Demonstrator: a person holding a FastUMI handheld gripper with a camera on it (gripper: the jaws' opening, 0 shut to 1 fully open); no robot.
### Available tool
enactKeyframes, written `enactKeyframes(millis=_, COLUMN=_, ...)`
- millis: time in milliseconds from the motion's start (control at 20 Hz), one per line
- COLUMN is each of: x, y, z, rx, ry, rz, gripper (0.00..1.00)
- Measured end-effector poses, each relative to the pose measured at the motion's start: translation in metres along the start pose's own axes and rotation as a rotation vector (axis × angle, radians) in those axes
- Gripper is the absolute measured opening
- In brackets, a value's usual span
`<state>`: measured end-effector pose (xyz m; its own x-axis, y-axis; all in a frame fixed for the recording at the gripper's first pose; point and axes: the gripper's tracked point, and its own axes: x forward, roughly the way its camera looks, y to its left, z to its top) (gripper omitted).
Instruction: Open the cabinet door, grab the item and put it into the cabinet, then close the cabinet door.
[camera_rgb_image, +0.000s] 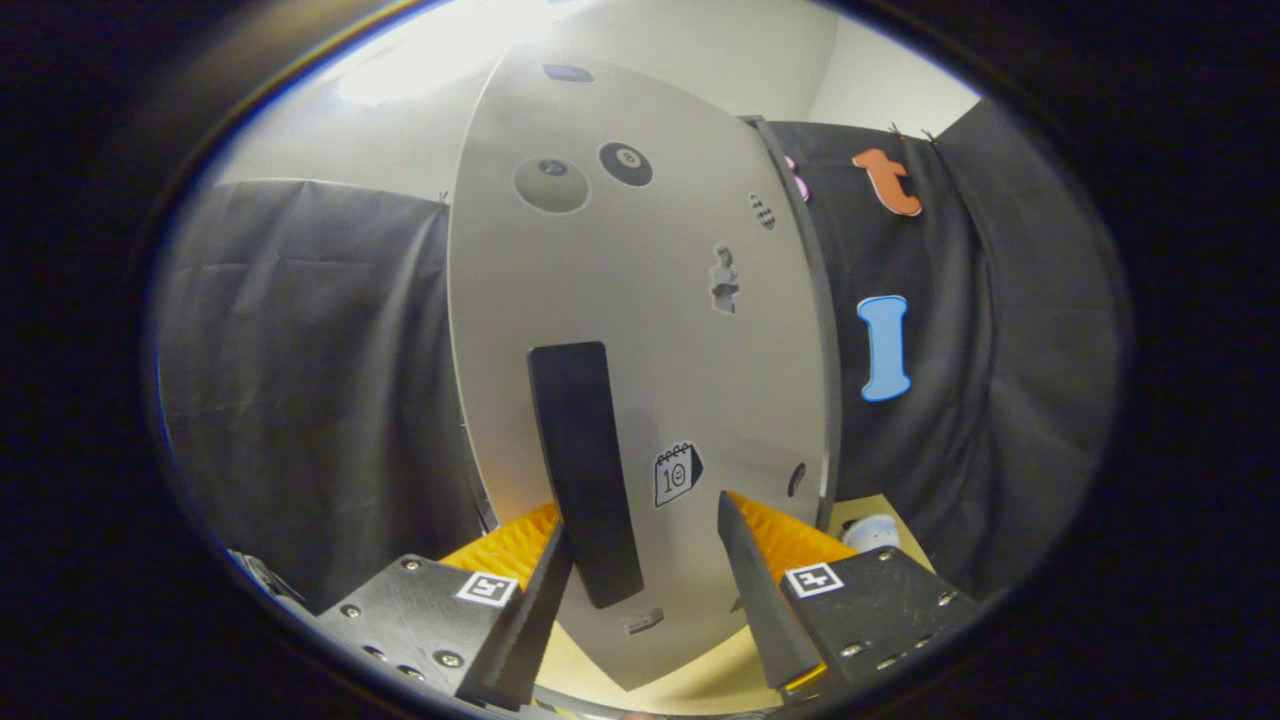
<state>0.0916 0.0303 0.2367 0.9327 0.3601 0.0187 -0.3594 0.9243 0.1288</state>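
Between the fingers the door is standing shut, its dark handle sitting by the left finger. Gripper is gaping open, gripping nothing. Handle looks rigid; pinching it mid-length seems best. Small white item is lying beyond the right finger.

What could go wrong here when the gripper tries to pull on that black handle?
1. The hand-held gripper is open and the black handle sits close against one finger, not centred, so a squeeze may catch it unevenly and slip.
2. The fingers are right up against the grey cabinet door, so pushing further could bump it.
3. A small white object sits on the table beside the door; a swinging door or gripper might knock it.
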Motion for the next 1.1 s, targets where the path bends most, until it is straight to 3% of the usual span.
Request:
enactKeyframes(millis=250, x=0.034, y=0.021, z=-0.003, rx=-0.026, ry=-0.001, rz=0.012, gripper=0.90)
enactKeyframes(millis=550, x=0.086, y=0.053, z=-0.005, rx=-0.026, ry=-0.013, rz=0.023, gripper=0.90)
enactKeyframes(millis=1100, x=0.169, y=0.072, z=0.001, rx=-0.038, ry=-0.059, rz=-0.059, gripper=0.94)
